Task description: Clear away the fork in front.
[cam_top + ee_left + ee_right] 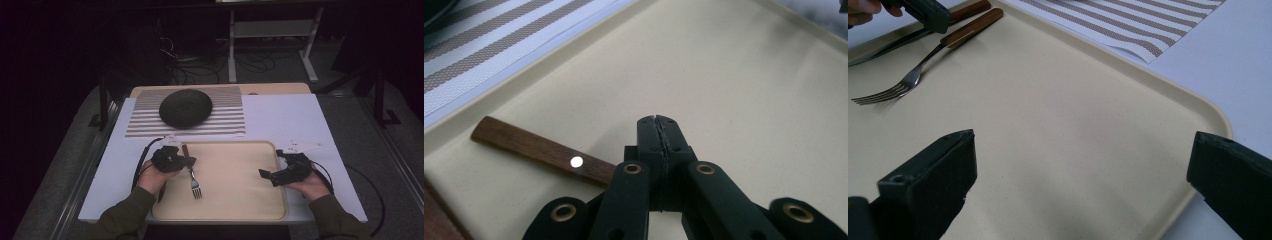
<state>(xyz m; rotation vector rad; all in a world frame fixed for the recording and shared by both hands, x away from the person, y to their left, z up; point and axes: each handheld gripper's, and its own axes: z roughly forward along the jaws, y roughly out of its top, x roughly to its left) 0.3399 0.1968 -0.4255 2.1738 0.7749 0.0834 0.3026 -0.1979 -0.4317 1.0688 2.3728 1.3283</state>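
Your fork has a flat brown wooden handle with a pale rivet and steel tines; it lies on the left of the tray, tines toward you. Your left gripper is closed empty, jaws pressed together just above the handle. Your right gripper is wide open over the smooth cream tray. Beyond lie a striped mat and a dark, textured bowl on a white table.

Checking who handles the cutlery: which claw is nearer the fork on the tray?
Left. The left claw sits by the fork's wooden handle; the right claw is across the tray, well apart from it.
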